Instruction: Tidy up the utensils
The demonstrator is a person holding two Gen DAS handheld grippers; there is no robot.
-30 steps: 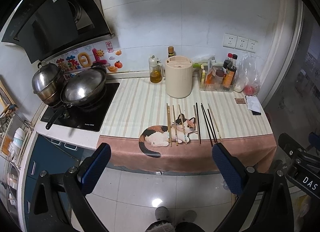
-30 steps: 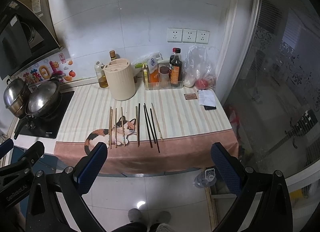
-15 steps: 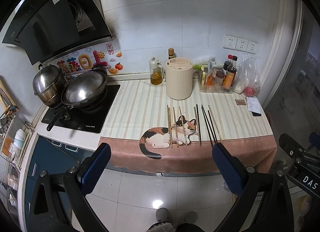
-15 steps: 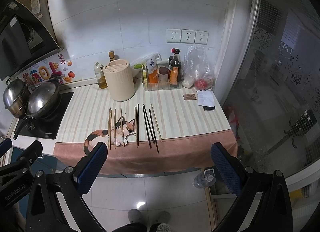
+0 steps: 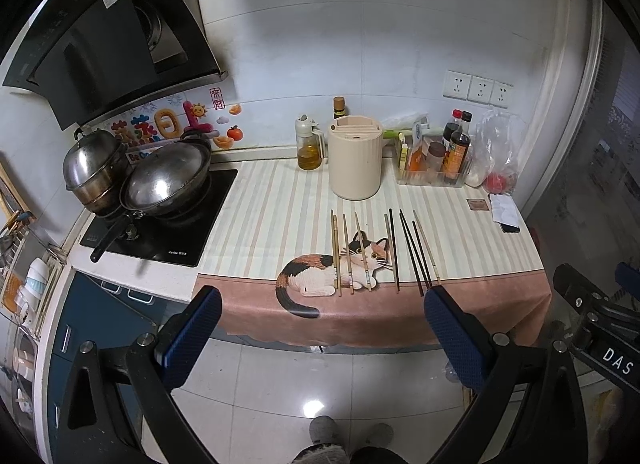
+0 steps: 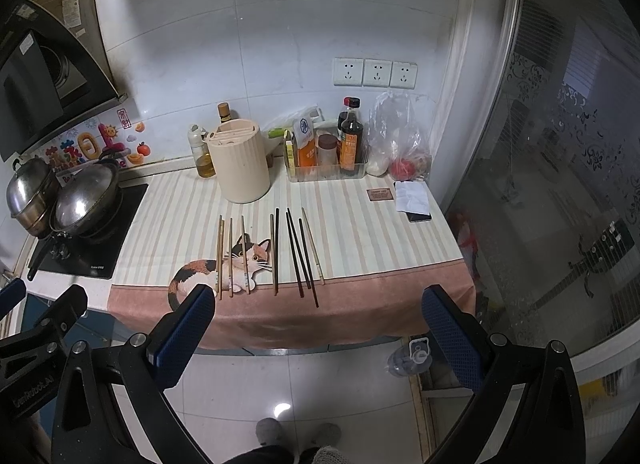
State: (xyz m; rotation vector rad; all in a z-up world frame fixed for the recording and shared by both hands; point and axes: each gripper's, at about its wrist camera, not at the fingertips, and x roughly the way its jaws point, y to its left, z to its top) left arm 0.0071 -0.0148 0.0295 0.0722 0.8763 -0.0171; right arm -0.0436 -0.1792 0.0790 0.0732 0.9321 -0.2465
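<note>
Nearest, the left claw point(image 5: 322, 330) and the right claw point(image 6: 318, 328) both hang wide open over the floor tiles, gripping nothing, well short of the counter point(image 5: 472, 252). On its cat-printed cloth point(image 6: 360, 240), chopsticks point(image 6: 276, 254) lie in a row near the front edge, light ones left, dark ones right. Behind them stands a beige utensil holder point(image 5: 355, 163), with bottles beyond.
</note>
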